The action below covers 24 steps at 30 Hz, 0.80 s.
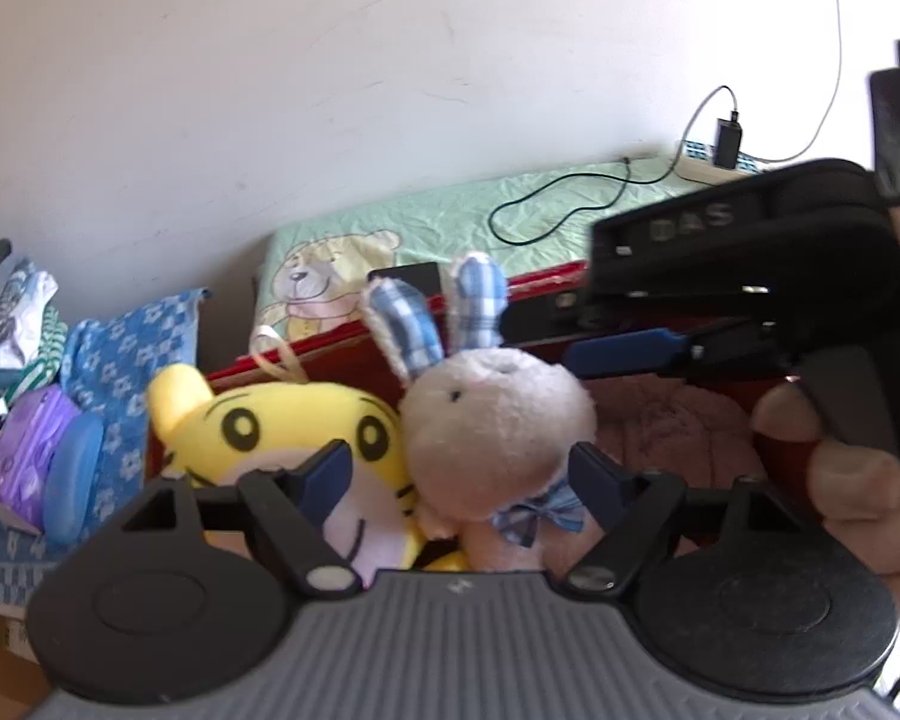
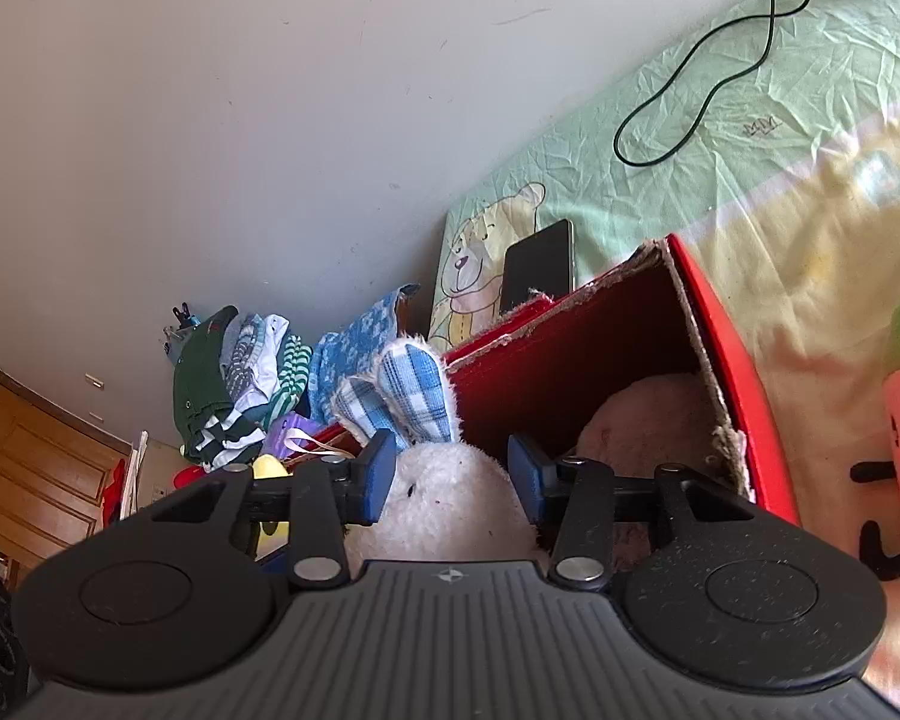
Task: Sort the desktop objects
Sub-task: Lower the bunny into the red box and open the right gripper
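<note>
Plush rabbit sits clamped in the right gripper, beside the yellow tiger. Left gripper hangs released above both. Red box behind holds a pink plush.

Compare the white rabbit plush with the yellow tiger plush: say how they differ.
The white rabbit plush is pale with tall blue-checked ears; the yellow tiger plush is bright yellow with a short rounded ear. The rabbit has tiny dot eyes and wears a checked bow; the tiger has large ringed eyes, black stripes and a hanging loop on top. Both are soft toys sitting side by side, touching, against the red box.
</note>
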Each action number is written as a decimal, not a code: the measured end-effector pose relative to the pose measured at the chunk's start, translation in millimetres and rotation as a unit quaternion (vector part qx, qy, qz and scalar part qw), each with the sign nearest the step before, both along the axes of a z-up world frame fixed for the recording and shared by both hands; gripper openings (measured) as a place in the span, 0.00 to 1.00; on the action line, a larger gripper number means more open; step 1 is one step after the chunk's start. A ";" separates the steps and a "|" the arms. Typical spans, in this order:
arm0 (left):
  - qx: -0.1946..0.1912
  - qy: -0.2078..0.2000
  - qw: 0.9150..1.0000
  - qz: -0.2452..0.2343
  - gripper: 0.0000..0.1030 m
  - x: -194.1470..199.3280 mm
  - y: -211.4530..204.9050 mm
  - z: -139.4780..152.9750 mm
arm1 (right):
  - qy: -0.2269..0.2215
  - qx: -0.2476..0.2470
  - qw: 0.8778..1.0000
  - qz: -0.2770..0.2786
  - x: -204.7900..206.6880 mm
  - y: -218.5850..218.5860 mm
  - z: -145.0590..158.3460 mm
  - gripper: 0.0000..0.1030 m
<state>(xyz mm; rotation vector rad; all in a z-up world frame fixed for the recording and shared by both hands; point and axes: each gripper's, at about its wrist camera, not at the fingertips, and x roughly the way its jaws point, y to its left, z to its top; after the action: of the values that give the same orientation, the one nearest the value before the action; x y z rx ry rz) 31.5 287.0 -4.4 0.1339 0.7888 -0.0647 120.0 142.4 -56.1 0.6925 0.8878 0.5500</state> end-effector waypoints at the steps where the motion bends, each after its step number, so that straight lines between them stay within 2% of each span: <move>1: 0.001 0.002 1.000 0.005 0.77 1.2 0.8 0.6 | -0.002 0.002 1.000 -0.002 -1.1 -1.3 1.1 0.44; 5: -0.007 0.007 1.000 0.020 0.76 3.3 3.9 3.8 | -0.006 0.012 1.000 -0.006 -6.9 -5.4 4.4 0.41; 12: 0.004 0.011 0.999 0.043 0.79 4.0 5.2 4.0 | -0.023 -0.045 0.999 -0.002 -18.7 0.4 5.2 0.38; 19: 0.020 0.013 0.998 0.065 0.85 -0.6 3.1 4.7 | -0.040 -0.072 0.997 0.011 -31.7 2.2 4.1 0.38; 24: 0.018 0.018 0.996 0.081 0.86 -2.4 3.1 6.8 | -0.054 -0.079 0.995 0.013 -40.4 -2.5 7.2 0.38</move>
<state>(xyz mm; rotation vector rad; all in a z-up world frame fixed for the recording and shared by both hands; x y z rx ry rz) 29.1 290.2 2.5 0.1027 0.8346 0.1017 79.5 140.0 -48.9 0.5035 0.8298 0.5303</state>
